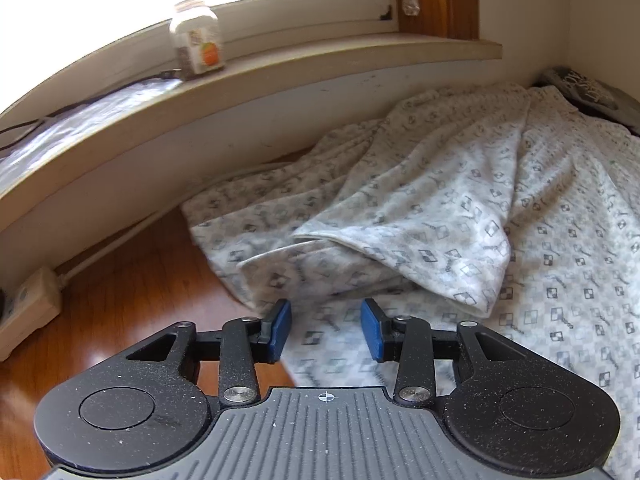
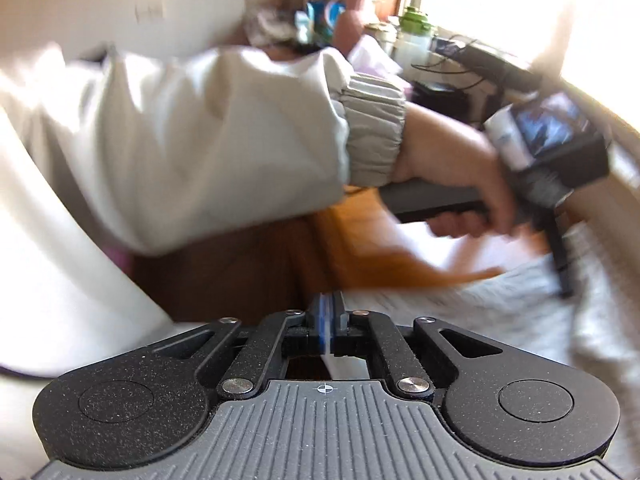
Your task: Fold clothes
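Observation:
A white garment (image 1: 440, 208) printed with small grey squares lies rumpled on a wooden surface (image 1: 140, 280), one flap folded over itself near the middle. My left gripper (image 1: 326, 330) hovers just above its near edge, blue pads apart and nothing between them. In the blurred right wrist view, my right gripper (image 2: 326, 320) has its pads pressed together at the left edge of the garment (image 2: 460, 320), with a pale strip of fabric between them. A person's hand (image 2: 452, 156) in a light sleeve (image 2: 200, 140) holds the other gripper's handle (image 2: 432, 200) above the cloth.
A windowsill (image 1: 360, 52) with a glass jar (image 1: 198, 36) runs along the wall behind the garment. A beige power strip (image 1: 28, 312) lies at the left. A dark printed item (image 1: 580, 88) sits at the far right corner. Bottles (image 2: 416, 28) and cables crowd the sill.

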`<action>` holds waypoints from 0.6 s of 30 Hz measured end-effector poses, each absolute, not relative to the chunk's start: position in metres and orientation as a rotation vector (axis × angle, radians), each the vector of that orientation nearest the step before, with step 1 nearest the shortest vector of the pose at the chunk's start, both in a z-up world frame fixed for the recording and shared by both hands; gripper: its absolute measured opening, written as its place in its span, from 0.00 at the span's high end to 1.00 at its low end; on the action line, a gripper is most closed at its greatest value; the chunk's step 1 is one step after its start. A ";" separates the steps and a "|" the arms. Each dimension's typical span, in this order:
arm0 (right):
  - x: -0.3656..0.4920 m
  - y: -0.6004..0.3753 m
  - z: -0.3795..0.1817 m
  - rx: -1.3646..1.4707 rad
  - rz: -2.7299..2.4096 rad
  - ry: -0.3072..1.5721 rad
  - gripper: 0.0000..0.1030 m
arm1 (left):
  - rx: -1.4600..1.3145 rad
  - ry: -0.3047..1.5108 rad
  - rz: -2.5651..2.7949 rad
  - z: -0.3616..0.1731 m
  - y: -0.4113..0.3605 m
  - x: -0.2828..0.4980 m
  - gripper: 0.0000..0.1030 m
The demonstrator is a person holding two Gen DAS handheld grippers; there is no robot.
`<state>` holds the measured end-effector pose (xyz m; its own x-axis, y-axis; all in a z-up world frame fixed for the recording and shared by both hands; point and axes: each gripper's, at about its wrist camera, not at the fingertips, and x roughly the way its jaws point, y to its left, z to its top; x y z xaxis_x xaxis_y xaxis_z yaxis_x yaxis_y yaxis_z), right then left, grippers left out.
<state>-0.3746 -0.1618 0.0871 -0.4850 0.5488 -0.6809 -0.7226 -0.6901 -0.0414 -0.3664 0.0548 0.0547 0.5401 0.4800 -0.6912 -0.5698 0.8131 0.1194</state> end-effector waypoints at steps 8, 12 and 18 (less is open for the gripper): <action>-0.331 -0.168 0.084 -0.931 2.025 0.255 0.61 | -0.162 0.661 0.645 0.075 0.033 -0.390 0.52; -0.268 -0.180 0.091 -0.908 1.862 0.279 0.61 | -0.142 0.618 0.615 0.084 0.013 -0.372 0.47; -0.146 -0.234 0.086 -0.850 1.526 0.346 0.61 | -0.113 0.574 0.497 0.082 -0.024 -0.322 0.37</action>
